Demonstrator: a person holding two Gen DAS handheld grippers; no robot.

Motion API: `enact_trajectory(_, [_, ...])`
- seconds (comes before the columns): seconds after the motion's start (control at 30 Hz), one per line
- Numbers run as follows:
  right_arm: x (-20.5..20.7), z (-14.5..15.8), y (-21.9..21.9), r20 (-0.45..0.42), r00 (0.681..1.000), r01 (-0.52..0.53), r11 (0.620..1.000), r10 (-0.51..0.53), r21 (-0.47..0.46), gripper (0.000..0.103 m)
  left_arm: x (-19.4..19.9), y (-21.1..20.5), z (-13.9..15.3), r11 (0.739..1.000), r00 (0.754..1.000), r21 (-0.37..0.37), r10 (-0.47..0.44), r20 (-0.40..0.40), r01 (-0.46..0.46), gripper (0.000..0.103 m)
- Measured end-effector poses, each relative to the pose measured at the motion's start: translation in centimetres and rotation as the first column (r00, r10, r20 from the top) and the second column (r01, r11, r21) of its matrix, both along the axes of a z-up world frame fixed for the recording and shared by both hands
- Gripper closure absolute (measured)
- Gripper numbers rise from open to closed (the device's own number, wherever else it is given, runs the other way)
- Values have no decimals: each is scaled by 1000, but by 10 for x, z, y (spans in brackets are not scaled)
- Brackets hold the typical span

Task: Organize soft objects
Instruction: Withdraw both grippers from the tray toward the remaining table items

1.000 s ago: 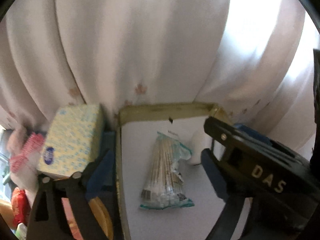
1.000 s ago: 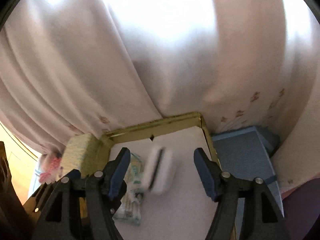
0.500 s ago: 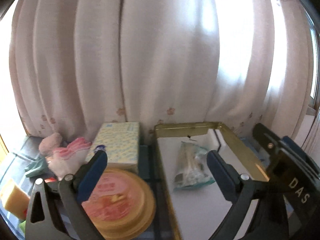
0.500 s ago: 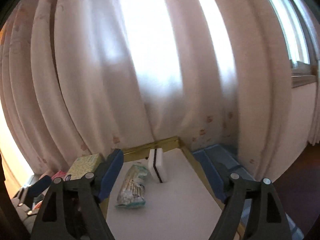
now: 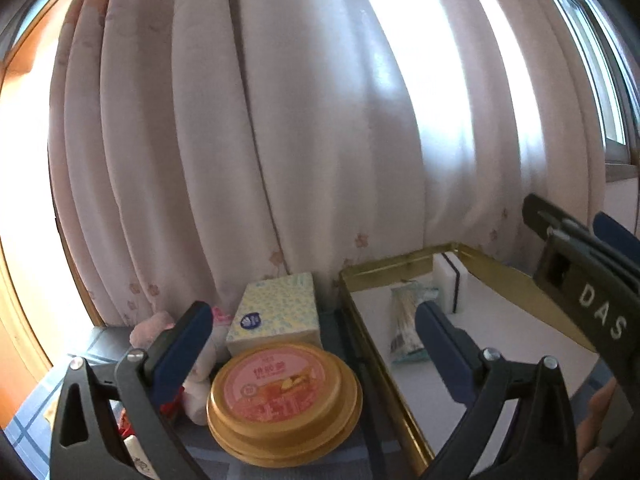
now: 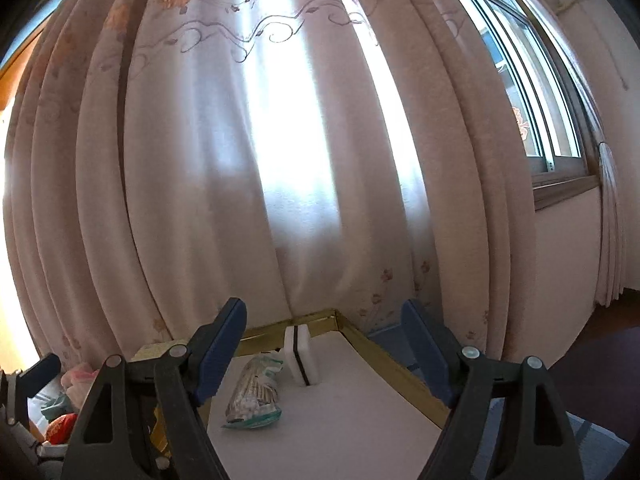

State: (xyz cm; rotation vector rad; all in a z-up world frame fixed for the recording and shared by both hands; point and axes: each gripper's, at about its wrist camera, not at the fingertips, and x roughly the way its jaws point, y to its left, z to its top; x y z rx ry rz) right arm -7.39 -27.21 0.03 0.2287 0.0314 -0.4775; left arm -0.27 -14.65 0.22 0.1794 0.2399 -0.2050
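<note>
A white tray with a gold rim [image 5: 404, 261] [image 6: 384, 354] holds a white sponge with a black stripe [image 5: 451, 282] [image 6: 301, 356], standing on edge at the far end, and a bag of cotton swabs [image 5: 406, 322] [image 6: 254, 394] beside it. My left gripper [image 5: 308, 350] is open and empty above the round tub. My right gripper [image 6: 324, 354] is open and empty, drawn back from the sponge; it also shows in the left wrist view [image 5: 580, 280]. A pink plush toy [image 5: 150, 330] [image 6: 78, 376] lies left of the tray.
A yellow tissue box [image 5: 276, 312] stands left of the tray, with a round gold-rimmed tub with a pink lid [image 5: 282, 394] in front of it. Pale curtains [image 6: 280, 160] hang right behind everything. A window [image 6: 532, 92] is at the right.
Both grippers have pulled back and up from the tray. The sponge, seen between the right fingers a second ago, now stands alone at the tray's far end.
</note>
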Motion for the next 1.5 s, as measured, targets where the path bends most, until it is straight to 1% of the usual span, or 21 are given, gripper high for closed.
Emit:
enact_trajectory(0.03, [-1,0,-1,4,1000,6,1000,-6,4,21,0,0,-1,1000,1000,1,-6,-5,6,0])
enact_trajectory(0.17, [-7,-2,-1,10,1000,9,999,-9,37,21,-2,11,1,999,1000,-53,-6,-6,6,0])
enact_trajectory(0.4, [-19,-3,2,22,999,30,997,-32,71,21,-2,27,-2,994,998,-113,-8,-56,2,0])
enact_trajectory(0.6, [-17,-4,10,-8,1000,15,997,-14,77,21,-4,37,-4,990,997,-140,-4,-73,-7,0])
enact_trajectory(0.8, [-17,-3,29,-31,999,-28,998,30,51,21,-8,45,-4,990,997,-142,-1,-75,-10,0])
enact_trajectory(1.0, [-16,-4,46,-44,996,-72,996,74,46,21,-10,54,-4,990,997,-143,-2,-78,-9,0])
enact_trajectory(1.2, [-12,-7,54,-60,990,-121,989,127,89,21,-14,70,-4,990,996,-140,17,-84,-29,0])
enact_trajectory(1.4, [-7,-10,66,-57,982,-173,975,182,137,21,-17,89,-5,988,995,-140,45,-94,-58,0])
enact_trajectory(1.5, [-4,-9,75,-56,976,-203,968,213,147,21,-18,98,-5,988,993,-137,60,-97,-73,0])
